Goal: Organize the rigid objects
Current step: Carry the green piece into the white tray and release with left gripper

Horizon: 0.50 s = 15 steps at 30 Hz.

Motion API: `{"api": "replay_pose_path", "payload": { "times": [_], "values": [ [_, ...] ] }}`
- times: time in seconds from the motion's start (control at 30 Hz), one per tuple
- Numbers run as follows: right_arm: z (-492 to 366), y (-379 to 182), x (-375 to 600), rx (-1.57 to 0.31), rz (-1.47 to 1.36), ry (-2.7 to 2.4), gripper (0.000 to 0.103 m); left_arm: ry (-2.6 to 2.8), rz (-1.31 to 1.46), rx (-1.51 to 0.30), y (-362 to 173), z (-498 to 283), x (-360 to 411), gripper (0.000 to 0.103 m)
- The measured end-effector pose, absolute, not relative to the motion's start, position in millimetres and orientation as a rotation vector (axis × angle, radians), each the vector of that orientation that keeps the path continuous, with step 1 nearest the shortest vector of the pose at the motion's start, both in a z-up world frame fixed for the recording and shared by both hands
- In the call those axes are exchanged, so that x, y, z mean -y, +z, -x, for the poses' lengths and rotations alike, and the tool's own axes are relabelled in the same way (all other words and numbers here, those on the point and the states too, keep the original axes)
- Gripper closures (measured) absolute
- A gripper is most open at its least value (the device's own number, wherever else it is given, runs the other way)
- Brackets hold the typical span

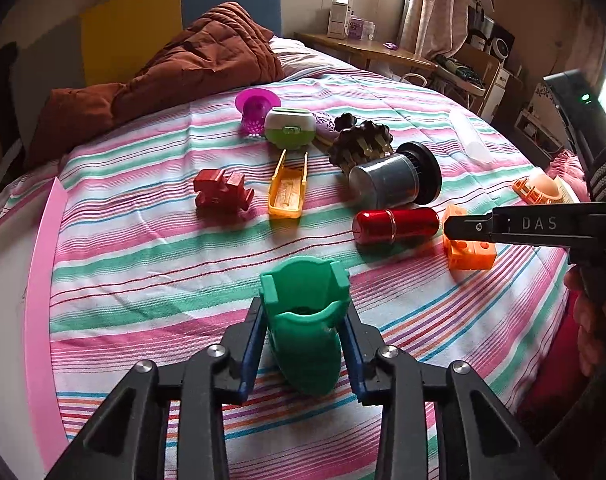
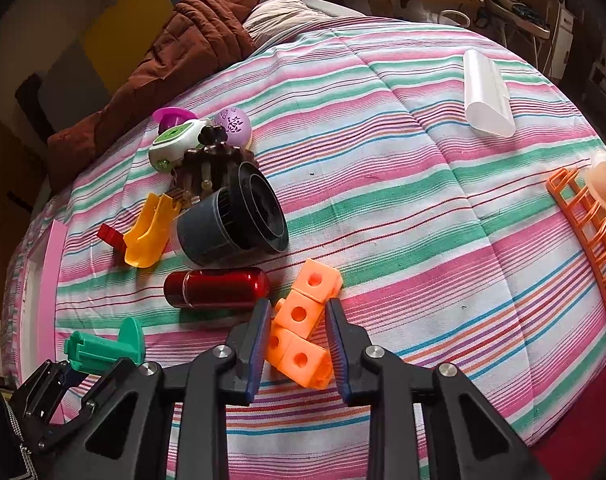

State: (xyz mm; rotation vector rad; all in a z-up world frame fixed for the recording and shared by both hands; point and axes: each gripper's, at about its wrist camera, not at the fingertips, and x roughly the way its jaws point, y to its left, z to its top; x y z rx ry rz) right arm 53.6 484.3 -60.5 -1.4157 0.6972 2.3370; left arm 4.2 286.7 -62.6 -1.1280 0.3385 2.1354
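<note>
You're holding the green holder [image 1: 303, 320] in your left gripper [image 1: 305, 344], jaws clamped on its two flat sides, open end pointing away at 12 o'clock; that grip is keeping it from rolling, and it looks lifted just off the striped bedspread [image 1: 143, 240], though I can't tell for certain. Your right gripper [image 2: 298, 344] is straddling the orange cube chain [image 2: 303, 332], jaws apart, blue pads [image 2: 259, 344] on either side of the near cubes with gaps showing, not yet squeezing. The red canister [image 2: 217, 288] is lying on its side just at 10 o'clock of that gripper, near enough to get nudged as you close. The rest is piling up around 11 o'clock: dark jar [image 2: 235, 224], yellow scoop [image 2: 147, 236], brown gear toy [image 2: 211, 172]. The white tube [image 2: 485, 92] is sitting well apart at 1 o'clock. My read: the cubes are your next pick.
</note>
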Motion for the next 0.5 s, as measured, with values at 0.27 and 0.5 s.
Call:
{"api": "replay_pose_path", "payload": {
  "times": [0.27, 0.5],
  "values": [
    [-48, -68, -480, -0.608, 1.464, 2.314, 0.068, 2.158, 1.090, -0.240, -40, 1, -263, 0.067],
    [-57, -67, -491, -0.771, 1.414, 2.334, 0.073, 2.199, 1.054, -0.143, -13, 15, -226, 0.067]
  ]
}}
